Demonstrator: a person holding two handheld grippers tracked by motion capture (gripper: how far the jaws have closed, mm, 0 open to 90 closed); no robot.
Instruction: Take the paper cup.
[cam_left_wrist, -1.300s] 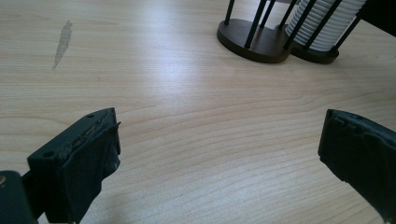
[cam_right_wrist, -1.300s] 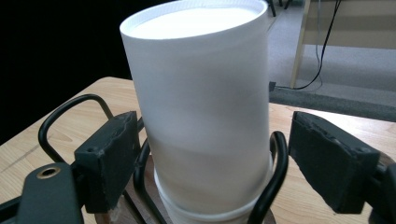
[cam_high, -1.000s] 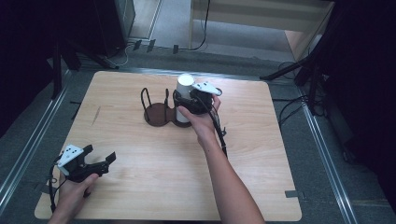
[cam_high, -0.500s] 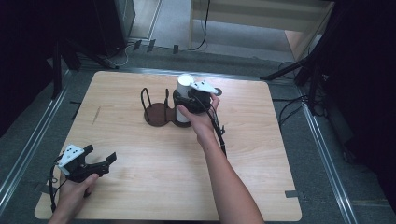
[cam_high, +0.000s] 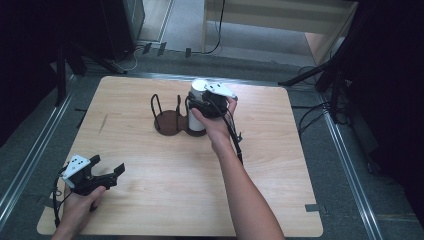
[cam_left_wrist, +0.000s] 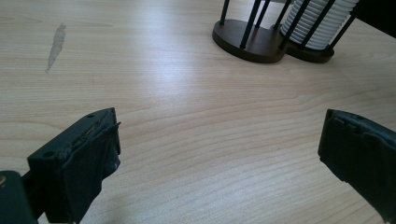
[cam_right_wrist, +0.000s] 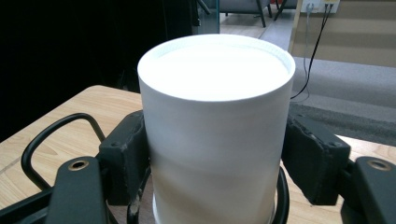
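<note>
— Fingers of right gripper: pressed on both sides of white cup, having just been closing. Firm contact on cup's wall, pads flush left and right.

— And cup's place?

— Standing upright in right-hand ring of dark wire rack, on far half of wooden table. Ribbed stack of white cups seen low in that same ring from left gripper view, black uprights around it.

— Other ring of rack?

— Just left of cup, touching its ring; bare dark base, thin uprights.

— Left gripper?

— Well apart from rack, toward near left corner of table, held in a hand. Spread wide, nothing between; bare wood under gap. Grey streak on wood farther out, left of rack.

— Right hand?

— Just on near side of rack, wrapped round gripper's body, forearm running back to near edge. Cable trailing beside wrist.

— Cup tilted?

— Upright as far as seen; bottom hidden behind gripper and rack wire.
</note>
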